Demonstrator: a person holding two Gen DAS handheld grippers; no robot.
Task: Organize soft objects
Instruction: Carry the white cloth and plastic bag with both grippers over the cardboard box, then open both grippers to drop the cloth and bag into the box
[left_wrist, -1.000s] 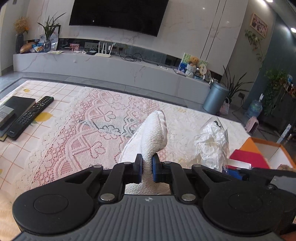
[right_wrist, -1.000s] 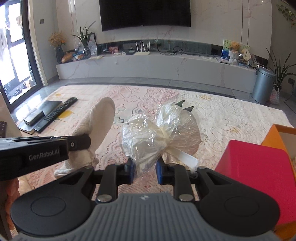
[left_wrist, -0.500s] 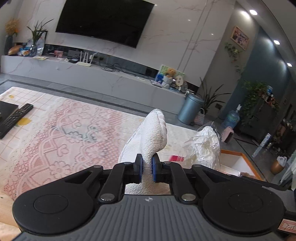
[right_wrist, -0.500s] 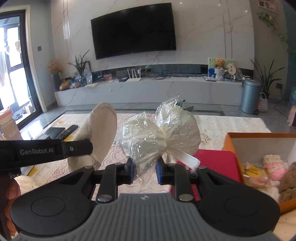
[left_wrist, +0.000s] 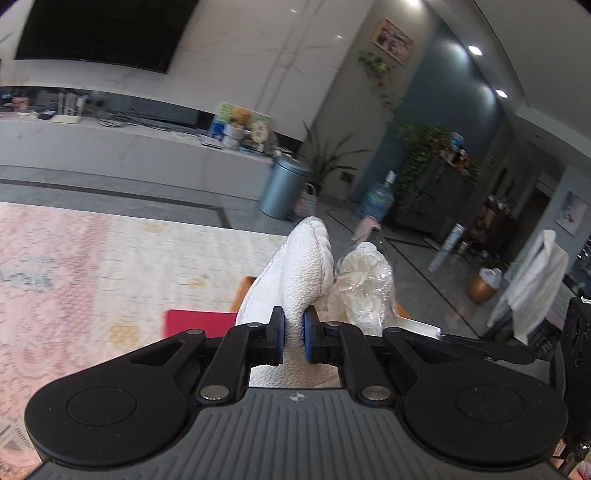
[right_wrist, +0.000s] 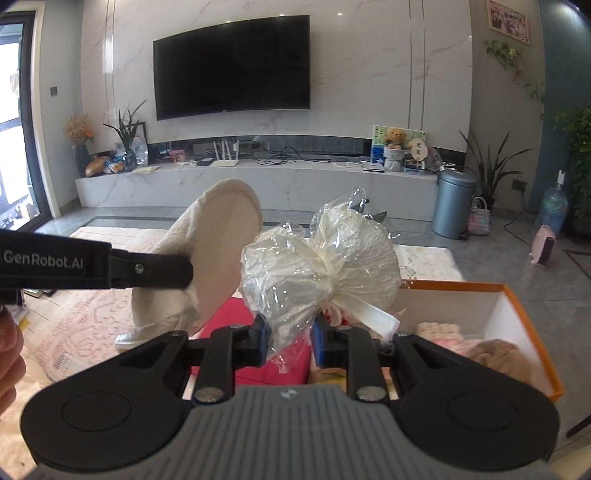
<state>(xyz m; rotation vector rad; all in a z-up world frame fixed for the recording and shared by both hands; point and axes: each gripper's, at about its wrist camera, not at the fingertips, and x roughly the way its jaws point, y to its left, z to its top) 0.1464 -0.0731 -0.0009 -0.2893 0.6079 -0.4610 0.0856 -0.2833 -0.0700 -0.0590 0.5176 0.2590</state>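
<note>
My left gripper (left_wrist: 294, 336) is shut on a white terry slipper (left_wrist: 295, 273), which sticks up and forward from between its pads. In the right wrist view the same slipper (right_wrist: 218, 243) shows its pale sole at the left, under the left gripper's black arm. My right gripper (right_wrist: 288, 341) is shut on a cream bundle wrapped in clear plastic (right_wrist: 321, 262) with a ribbon. That bundle (left_wrist: 367, 284) appears just right of the slipper in the left wrist view. Below and to the right stands an orange box (right_wrist: 517, 299) with plush items inside.
A red lid or pad (right_wrist: 258, 354) lies beside the box on the pink lace-patterned cloth (left_wrist: 74, 266). Beyond are a grey bin (right_wrist: 452, 203), a low white TV bench (right_wrist: 258, 181), plants and a water bottle (right_wrist: 552, 208). A hand shows at the left edge (right_wrist: 9, 354).
Both grippers have risen and swung to the right with their loads. The orange box has come into the right wrist view; the remotes and the cloth's left part have left the left wrist view.
</note>
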